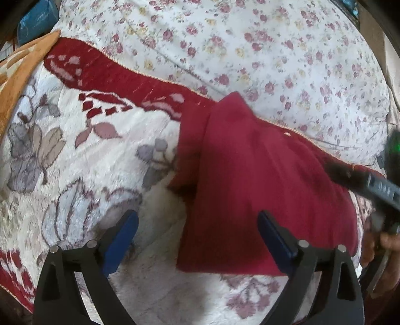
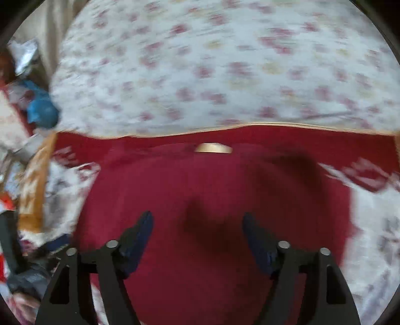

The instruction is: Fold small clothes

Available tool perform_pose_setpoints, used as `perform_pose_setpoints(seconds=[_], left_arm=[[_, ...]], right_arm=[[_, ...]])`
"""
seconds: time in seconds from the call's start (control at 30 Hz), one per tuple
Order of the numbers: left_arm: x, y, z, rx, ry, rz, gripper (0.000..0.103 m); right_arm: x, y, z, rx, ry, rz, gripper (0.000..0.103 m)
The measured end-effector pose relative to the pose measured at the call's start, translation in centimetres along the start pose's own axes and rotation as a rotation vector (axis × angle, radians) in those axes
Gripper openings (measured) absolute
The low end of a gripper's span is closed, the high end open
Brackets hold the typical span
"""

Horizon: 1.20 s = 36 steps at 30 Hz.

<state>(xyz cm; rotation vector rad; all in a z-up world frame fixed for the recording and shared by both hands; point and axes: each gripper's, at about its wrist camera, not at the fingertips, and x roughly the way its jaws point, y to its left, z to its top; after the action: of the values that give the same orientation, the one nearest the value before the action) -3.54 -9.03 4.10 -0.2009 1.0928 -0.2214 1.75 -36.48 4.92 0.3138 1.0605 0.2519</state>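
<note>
A dark red garment [image 1: 262, 175] lies folded and flat on a plush floral blanket [image 1: 87, 162]. My left gripper [image 1: 197, 217] hovers open over its left edge. One blue pad [image 1: 122, 237] is over the blanket and the other is over the red cloth, with nothing between them. In the right wrist view, which is blurred, the same red garment [image 2: 212, 200] fills the middle, with a gold neck label [image 2: 213, 148] at its far edge. My right gripper [image 2: 197, 217] stands open above the cloth, holding nothing. It also shows as a dark blurred bar [image 1: 375, 185] at the right of the left wrist view.
A white bedcover with small rose prints [image 1: 250, 45] lies beyond the blanket's red border [image 1: 112, 75]. An orange cloth [image 1: 22, 62] and a blue bag [image 1: 37, 17] sit at the far left. A person's hand [image 1: 375, 247] is at the right edge.
</note>
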Motion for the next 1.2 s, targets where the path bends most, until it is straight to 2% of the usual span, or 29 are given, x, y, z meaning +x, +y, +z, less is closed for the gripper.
perform_pose_setpoints(seconds=[0.17, 0.27, 0.3, 0.4, 0.5, 0.6, 0.7, 0.87, 0.97, 1.13, 1.2], left_arm=[[1.1, 1.2, -0.3, 0.008, 0.034, 0.001, 0.095], [1.3, 1.2, -0.2, 0.012, 0.027, -0.015, 0.096], [1.5, 1.1, -0.2, 0.017, 0.028, -0.016, 0.096], [2.0, 1.0, -0.1, 0.02, 0.035, -0.017, 0.096], [2.2, 1.0, 0.2, 0.008, 0.037, -0.019, 0.097], [2.3, 0.8, 0.3, 0.007, 0.034, -0.011, 0.097], [2.4, 0.5, 0.4, 0.013, 0.032, 0.0, 0.097], [2.3, 0.5, 0.2, 0.017, 0.031, 0.001, 0.097], [2.4, 0.4, 0.3, 0.016, 0.032, 0.005, 0.097], [2.9, 0.2, 0.9, 0.01, 0.026, 0.014, 0.097], [3.0, 0.1, 1.0, 0.001, 0.013, 0.01, 0.097]], right_arm=[[6.6, 7.5, 3.0, -0.098, 0.106, 0.099, 0.083], [10.8, 11.2, 4.8, -0.149, 0.169, 0.117, 0.092], [11.7, 11.9, 5.0, -0.154, 0.191, 0.105, 0.092], [14.7, 14.2, 5.6, -0.215, 0.239, 0.019, 0.103], [16.1, 15.5, 5.5, -0.322, 0.268, -0.069, 0.103], [16.5, 15.2, 5.4, -0.335, 0.261, -0.104, 0.103], [16.2, 14.9, 5.3, -0.323, 0.235, -0.113, 0.099], [14.9, 13.7, 5.5, -0.293, 0.205, -0.112, 0.085], [13.9, 13.4, 5.5, -0.281, 0.19, -0.096, 0.073], [11.2, 12.5, 5.1, -0.275, 0.149, -0.036, 0.046], [10.3, 11.8, 5.1, -0.25, 0.14, -0.003, 0.041]])
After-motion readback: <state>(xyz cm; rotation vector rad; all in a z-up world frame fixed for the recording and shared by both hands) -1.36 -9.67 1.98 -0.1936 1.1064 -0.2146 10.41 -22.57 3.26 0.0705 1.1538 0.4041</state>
